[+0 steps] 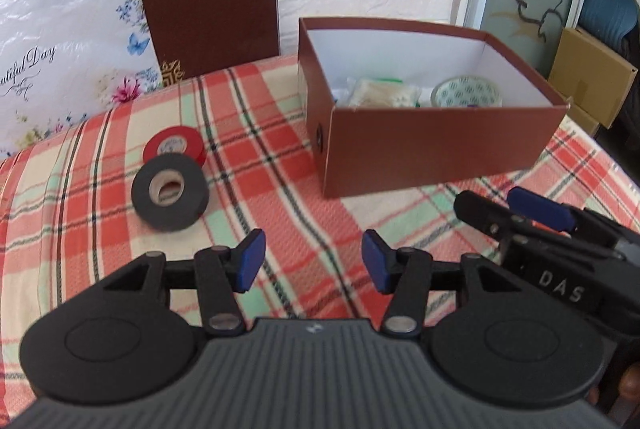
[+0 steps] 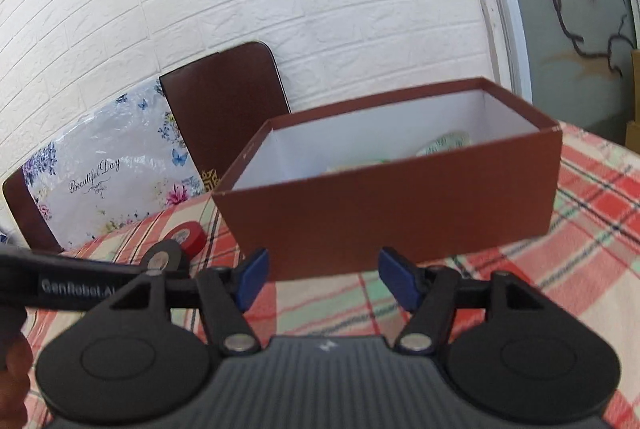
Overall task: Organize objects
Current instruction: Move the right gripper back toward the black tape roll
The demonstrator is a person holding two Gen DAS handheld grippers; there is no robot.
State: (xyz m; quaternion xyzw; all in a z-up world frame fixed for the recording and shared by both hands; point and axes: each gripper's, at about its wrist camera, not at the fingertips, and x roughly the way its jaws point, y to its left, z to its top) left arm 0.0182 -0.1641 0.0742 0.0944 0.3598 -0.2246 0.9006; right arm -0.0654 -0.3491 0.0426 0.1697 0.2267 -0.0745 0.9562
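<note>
A black tape roll (image 1: 170, 187) lies flat on the plaid cloth, with a red tape roll (image 1: 175, 145) touching it just behind. My left gripper (image 1: 314, 261) hovers over the cloth to the right of and nearer than the black roll, open, with nothing between its blue pads. An open brown box (image 1: 440, 145) stands at the right and holds a white packet (image 1: 384, 93) and a patterned tape roll (image 1: 466, 93). My right gripper (image 2: 324, 277) faces the box's front wall (image 2: 392, 205), open and empty. It also shows in the left wrist view as the right gripper (image 1: 500, 207), in front of the box.
The brown box lid (image 1: 208, 1) leans on the white brick wall beside a floral plastic bag (image 1: 60, 49). Past the table's right edge stand a cardboard carton (image 1: 592, 77) and a blue chair (image 1: 608, 13). A hand (image 2: 14, 381) shows at the lower left of the right wrist view.
</note>
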